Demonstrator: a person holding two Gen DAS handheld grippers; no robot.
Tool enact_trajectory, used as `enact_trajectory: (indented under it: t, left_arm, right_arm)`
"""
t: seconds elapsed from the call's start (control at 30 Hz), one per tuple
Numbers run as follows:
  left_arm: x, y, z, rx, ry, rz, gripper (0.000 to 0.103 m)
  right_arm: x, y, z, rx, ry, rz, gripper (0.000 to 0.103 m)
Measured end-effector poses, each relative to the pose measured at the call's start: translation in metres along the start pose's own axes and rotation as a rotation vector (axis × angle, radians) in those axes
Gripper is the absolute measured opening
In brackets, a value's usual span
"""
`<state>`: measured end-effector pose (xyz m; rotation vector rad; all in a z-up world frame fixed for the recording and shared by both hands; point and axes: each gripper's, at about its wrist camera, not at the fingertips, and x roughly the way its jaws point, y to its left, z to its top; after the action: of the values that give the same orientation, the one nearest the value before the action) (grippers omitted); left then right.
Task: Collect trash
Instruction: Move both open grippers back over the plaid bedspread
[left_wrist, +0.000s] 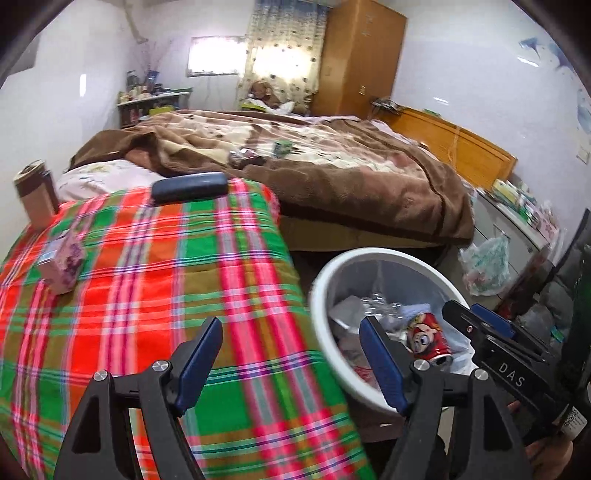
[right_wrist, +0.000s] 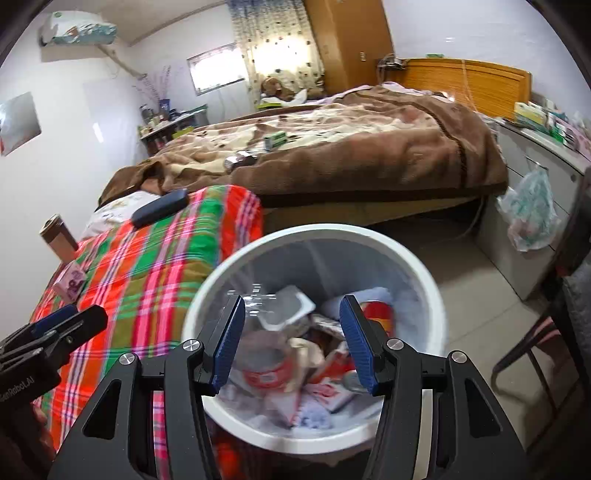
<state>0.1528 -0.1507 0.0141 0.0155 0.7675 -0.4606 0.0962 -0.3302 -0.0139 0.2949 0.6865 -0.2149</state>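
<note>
Nearest you, your right gripper (right_wrist: 291, 339) hung over the white trash bin (right_wrist: 439, 302), jaws apart with nothing between them, tilted down so its fingers framed the heap inside: a crushed red can (right_wrist: 273, 373), torn wrappers and a foil lid. I judge you held it there because a piece had just gone in and the bin's mouth was the natural place to let go.

Your left gripper (left_wrist: 291, 358) was also apart and empty, pitched downward and straddling the edge of the plaid cloth (left_wrist: 147, 295), with the bin at about four o'clock from it. In the left wrist view your right gripper showed at three o'clock, over the bin's far rim. That pose reads as you turning back towards the table for the next piece.

On the cloth, at ten o'clock from your left gripper, lay a small purple box (left_wrist: 62, 262); beyond it at eleven o'clock stood a brown cup (left_wrist: 35, 195), and at twelve o'clock a dark blue case (left_wrist: 190, 186). Farther still, on the brown blanket (left_wrist: 332, 177), sat a crumpled wrapper (left_wrist: 245, 157) and a green packet (left_wrist: 282, 147), likely trash not yet collected.
</note>
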Motion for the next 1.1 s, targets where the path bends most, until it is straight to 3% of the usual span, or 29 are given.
enact_trajectory:
  t: [0.67,1.1]
  left_arm:
    - [-0.052,0.141,-0.017,-0.181,-0.064,0.201,0.076]
    - [-0.075,0.250,-0.025,-0.294,-0.078,0.329,0.076]
  right_arm:
    - [0.013,0.098,-0.003,-0.148,0.028,0.178,0.055]
    - [0.040,0.194,-0.005,-0.252,0.101,0.313,0.055]
